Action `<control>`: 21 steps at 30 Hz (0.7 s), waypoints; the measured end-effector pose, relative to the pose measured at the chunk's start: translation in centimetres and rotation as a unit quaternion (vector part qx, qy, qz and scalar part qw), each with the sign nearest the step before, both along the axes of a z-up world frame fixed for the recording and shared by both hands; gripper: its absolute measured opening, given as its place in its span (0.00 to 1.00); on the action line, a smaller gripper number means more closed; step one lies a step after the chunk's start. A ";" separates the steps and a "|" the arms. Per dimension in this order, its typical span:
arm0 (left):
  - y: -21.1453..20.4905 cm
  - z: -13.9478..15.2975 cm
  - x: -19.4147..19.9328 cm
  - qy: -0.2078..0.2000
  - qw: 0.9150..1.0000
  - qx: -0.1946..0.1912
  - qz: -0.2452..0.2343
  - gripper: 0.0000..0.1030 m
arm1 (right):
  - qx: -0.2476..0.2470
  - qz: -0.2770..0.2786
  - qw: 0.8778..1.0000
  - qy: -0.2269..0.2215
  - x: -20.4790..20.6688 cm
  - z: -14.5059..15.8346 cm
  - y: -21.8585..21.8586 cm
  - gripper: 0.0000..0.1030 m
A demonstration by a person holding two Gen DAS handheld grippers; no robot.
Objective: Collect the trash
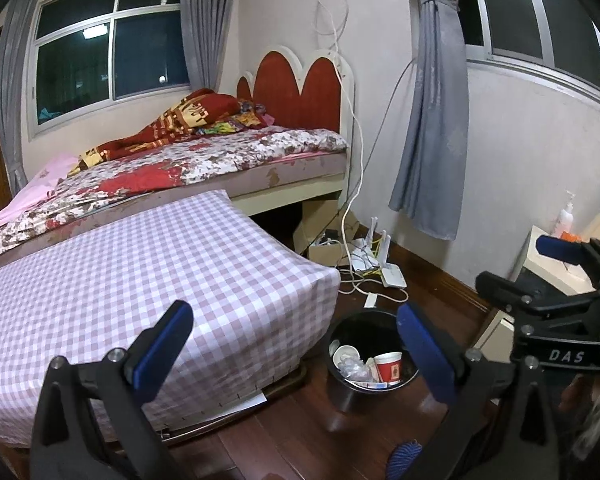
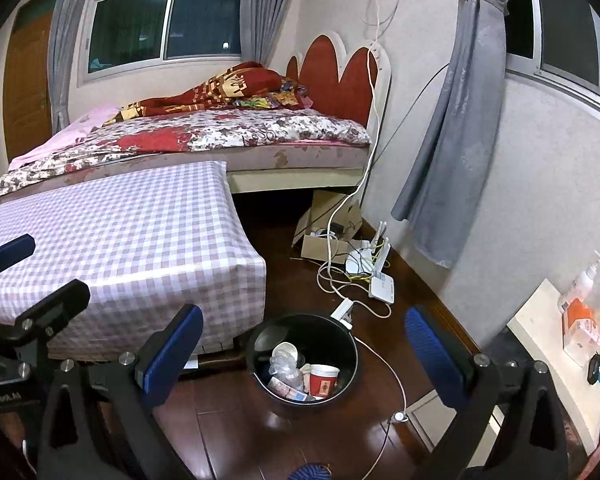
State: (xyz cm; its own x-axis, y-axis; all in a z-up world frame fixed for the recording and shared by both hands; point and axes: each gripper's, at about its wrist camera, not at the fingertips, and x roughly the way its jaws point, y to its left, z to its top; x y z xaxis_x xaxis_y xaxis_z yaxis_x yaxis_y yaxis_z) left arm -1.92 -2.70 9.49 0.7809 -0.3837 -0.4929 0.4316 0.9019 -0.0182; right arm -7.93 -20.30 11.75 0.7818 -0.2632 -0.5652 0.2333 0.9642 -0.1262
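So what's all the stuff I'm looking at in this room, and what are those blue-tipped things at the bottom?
trash bin: one, black, on the wood floor by the checked table
paper cup: one, red and white, inside the bin with other litter
checked table: one, pink-white cloth, beside the bed
bed: one, floral sheet, red headboard, under the window
router: one, white, on the floor amid cables
cardboard box: one, brown, under the bed's end
curtains: grey, tied back at the windows
pump bottle: one, white, on the right-hand counter
left hand-held gripper: blue pads, open, empty
right hand-held gripper: blue pads, open, empty
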 end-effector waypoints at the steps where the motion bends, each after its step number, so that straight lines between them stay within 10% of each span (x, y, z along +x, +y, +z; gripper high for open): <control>1: -0.1 0.0 -0.2 0.000 1.000 0.000 0.000 0.99 | -0.001 0.000 1.000 0.000 0.0 0.0 0.0 0.99; 21: -0.3 0.1 -0.4 -0.001 1.000 0.000 -0.006 0.99 | 0.011 -0.003 1.000 -0.011 -0.8 0.6 -0.5 0.99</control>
